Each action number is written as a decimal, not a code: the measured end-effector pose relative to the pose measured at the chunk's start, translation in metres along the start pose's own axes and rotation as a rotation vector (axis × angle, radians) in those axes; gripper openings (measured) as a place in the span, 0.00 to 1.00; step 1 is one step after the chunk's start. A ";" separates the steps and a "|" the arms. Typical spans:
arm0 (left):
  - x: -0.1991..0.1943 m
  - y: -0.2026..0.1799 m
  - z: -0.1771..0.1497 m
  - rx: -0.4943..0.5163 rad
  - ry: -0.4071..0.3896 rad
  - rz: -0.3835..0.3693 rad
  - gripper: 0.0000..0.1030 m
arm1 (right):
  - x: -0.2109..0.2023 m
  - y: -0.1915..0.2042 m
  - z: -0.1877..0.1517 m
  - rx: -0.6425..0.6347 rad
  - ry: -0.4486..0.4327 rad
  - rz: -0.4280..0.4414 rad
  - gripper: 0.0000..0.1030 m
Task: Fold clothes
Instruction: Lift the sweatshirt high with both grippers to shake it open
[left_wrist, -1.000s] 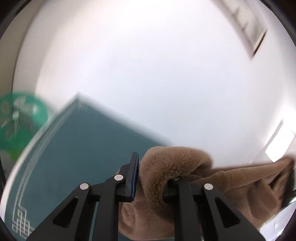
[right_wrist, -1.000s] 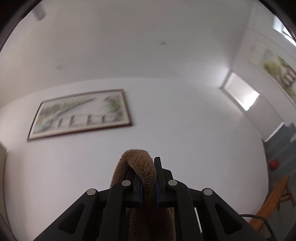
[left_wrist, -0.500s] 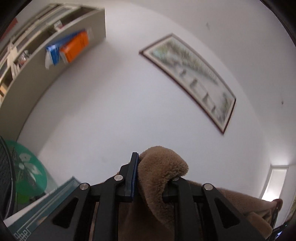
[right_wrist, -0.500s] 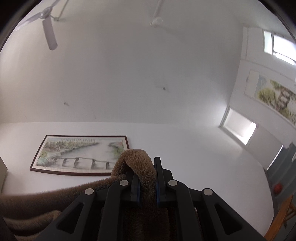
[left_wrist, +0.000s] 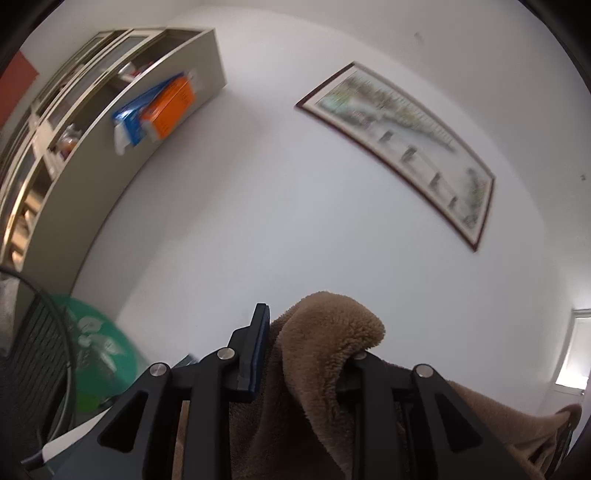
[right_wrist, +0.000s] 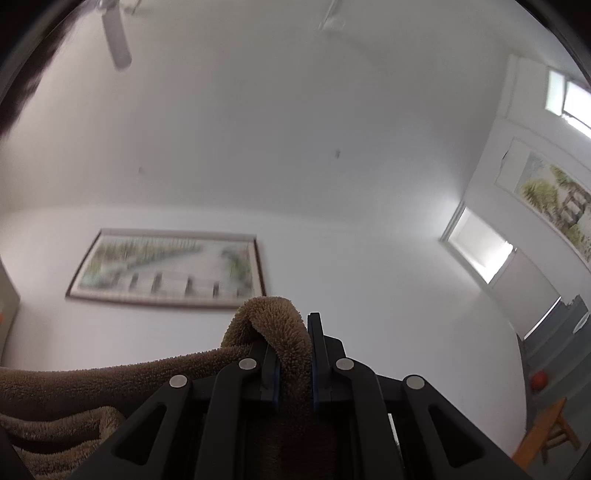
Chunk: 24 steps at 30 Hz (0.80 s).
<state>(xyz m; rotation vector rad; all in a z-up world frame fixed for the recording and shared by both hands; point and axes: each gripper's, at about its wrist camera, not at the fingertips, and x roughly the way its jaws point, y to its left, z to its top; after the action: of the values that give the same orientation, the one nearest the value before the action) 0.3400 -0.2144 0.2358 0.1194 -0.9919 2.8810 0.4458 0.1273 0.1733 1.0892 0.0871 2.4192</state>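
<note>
A brown fleecy garment (left_wrist: 325, 354) is held up in the air between both grippers. My left gripper (left_wrist: 306, 354) is shut on one bunched edge of it, which folds over the right finger. The cloth runs off to the lower right. My right gripper (right_wrist: 293, 354) is shut on another edge of the same garment (right_wrist: 275, 325), and the cloth stretches away to the lower left (right_wrist: 74, 380). Both cameras point up at the walls and ceiling. The lower part of the garment is hidden.
A framed landscape picture (left_wrist: 402, 147) hangs on the white wall. A shelf unit (left_wrist: 92, 147) with boxes stands at the left, with a green fan (left_wrist: 99, 354) and a black mesh chair (left_wrist: 33, 369) below. A ceiling fan blade (right_wrist: 116, 33) and a wooden stool (right_wrist: 550, 432) show in the right wrist view.
Both grippers have swung upward with the garment. The teal table has dropped out of the left view; walls, shelf and ceiling have come in. The grips have not changed.
</note>
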 end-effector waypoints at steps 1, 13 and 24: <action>0.007 0.004 -0.003 0.002 0.021 0.017 0.27 | 0.006 0.001 -0.010 -0.007 0.040 0.005 0.10; 0.130 0.031 -0.067 0.146 0.258 0.225 0.43 | 0.100 0.011 -0.171 -0.089 0.557 0.018 0.10; 0.292 0.109 -0.196 0.242 0.814 0.468 0.73 | 0.145 0.023 -0.380 -0.245 1.114 0.134 0.95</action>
<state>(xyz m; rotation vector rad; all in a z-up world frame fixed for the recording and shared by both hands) 0.0296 -0.1610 0.0453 -1.3046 -0.5459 2.9143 0.0811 0.2243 0.0198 -0.4461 0.0736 2.7514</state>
